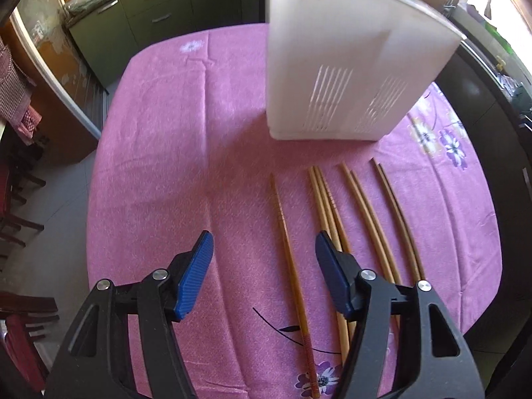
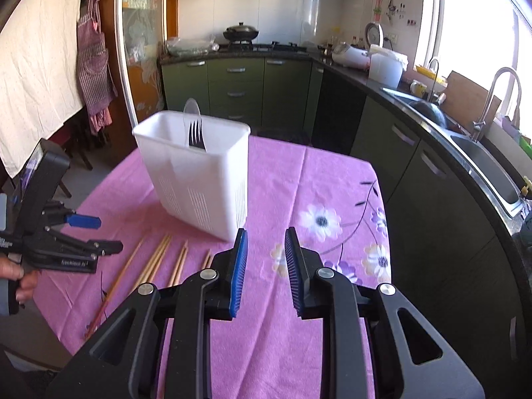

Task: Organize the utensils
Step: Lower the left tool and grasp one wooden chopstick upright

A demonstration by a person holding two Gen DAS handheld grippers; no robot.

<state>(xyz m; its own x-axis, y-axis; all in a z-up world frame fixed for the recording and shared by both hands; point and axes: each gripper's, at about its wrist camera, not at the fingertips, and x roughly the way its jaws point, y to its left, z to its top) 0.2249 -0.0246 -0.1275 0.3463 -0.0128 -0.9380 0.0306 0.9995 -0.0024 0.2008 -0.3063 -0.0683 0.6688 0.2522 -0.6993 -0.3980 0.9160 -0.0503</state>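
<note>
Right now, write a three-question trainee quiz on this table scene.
1. True or false: the white holder already has a fork in it.
2. What lies between the left gripper's fingers: A a spoon, B a single chopstick, C nothing?
3. Fill in: the right gripper holds ____.

Key: 1 true; 2 B; 3 nothing.

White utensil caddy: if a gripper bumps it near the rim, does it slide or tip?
The white caddy stands tall on a narrower base, so it probably tips before sliding. It looks like thin slotted plastic holding only a fork, so likely light. The cloth may grip its base.
</note>
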